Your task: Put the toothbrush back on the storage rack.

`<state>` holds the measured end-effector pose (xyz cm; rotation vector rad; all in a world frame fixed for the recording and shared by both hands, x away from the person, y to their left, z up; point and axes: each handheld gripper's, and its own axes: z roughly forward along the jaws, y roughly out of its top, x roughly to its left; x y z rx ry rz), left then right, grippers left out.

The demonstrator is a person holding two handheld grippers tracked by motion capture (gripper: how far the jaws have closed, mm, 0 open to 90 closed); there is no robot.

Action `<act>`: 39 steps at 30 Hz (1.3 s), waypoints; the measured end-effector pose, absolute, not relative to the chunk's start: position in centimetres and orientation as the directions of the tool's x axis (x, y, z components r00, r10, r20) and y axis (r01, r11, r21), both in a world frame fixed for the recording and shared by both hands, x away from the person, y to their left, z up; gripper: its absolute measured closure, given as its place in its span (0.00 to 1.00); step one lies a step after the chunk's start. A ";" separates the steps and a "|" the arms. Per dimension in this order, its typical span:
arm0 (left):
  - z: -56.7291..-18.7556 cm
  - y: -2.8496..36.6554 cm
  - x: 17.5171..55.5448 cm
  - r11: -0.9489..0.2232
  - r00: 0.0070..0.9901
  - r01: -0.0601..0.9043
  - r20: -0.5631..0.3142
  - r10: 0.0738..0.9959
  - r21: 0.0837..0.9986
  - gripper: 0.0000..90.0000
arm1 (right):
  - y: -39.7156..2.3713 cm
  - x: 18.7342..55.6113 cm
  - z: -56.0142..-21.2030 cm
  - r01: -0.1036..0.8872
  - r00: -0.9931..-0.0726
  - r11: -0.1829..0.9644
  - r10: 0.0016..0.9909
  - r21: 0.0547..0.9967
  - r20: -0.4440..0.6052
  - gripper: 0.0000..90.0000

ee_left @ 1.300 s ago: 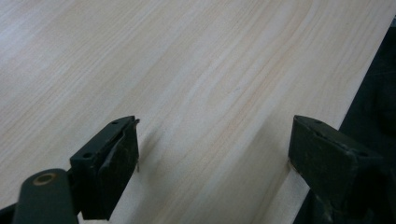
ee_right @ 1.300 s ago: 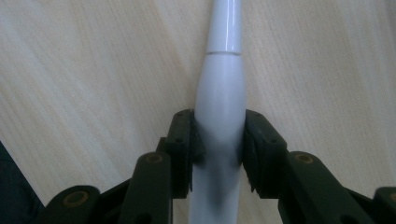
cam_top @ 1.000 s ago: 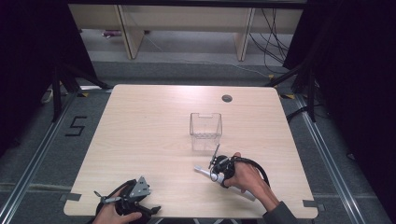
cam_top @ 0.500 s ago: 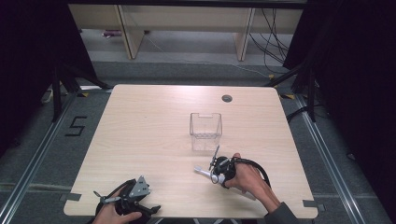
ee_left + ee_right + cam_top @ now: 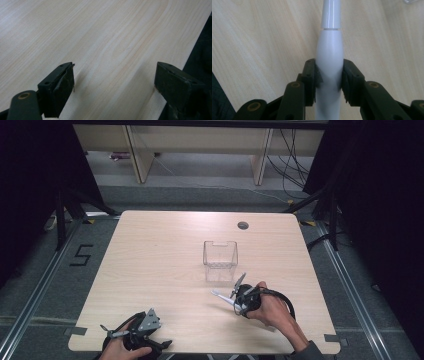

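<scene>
My right gripper (image 5: pixel 329 71) is shut on a smooth white rod-shaped handle (image 5: pixel 329 45), which sticks out forward between the pads. In the high view the right gripper (image 5: pixel 239 299) is low over the table at the front right. The white handle (image 5: pixel 220 296) points left from it, just in front of a clear plastic box (image 5: pixel 220 260). My left gripper (image 5: pixel 132 335) rests at the table's front left edge. In its own view the left gripper (image 5: pixel 115 80) stands open with bare wood between the jaws.
The light wooden table (image 5: pixel 160 260) has a small round dark grommet (image 5: pixel 243 225) near its far edge. Its front edge runs close beside the left gripper. Shelving and cables stand on the floor beyond the table.
</scene>
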<state>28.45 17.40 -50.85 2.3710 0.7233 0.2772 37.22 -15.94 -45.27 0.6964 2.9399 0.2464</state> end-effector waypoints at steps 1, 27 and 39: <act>-50.9 17.4 28.4 -0.647 0.827 0.428 0.015 0.562 0.631 0.17 | -16.2 37.2 -45.0 0.434 -0.887 0.878 0.455 0.201 -0.073 0.74; -50.8 17.4 28.4 -0.646 0.825 0.425 0.022 0.565 0.634 0.17 | -22.4 38.6 -40.5 0.443 -0.759 0.586 0.648 0.678 -0.064 0.74; -50.9 17.5 28.5 -0.637 0.820 0.431 0.016 0.571 0.639 0.17 | -23.9 39.2 -39.4 0.453 -0.706 0.428 0.708 0.782 0.022 0.74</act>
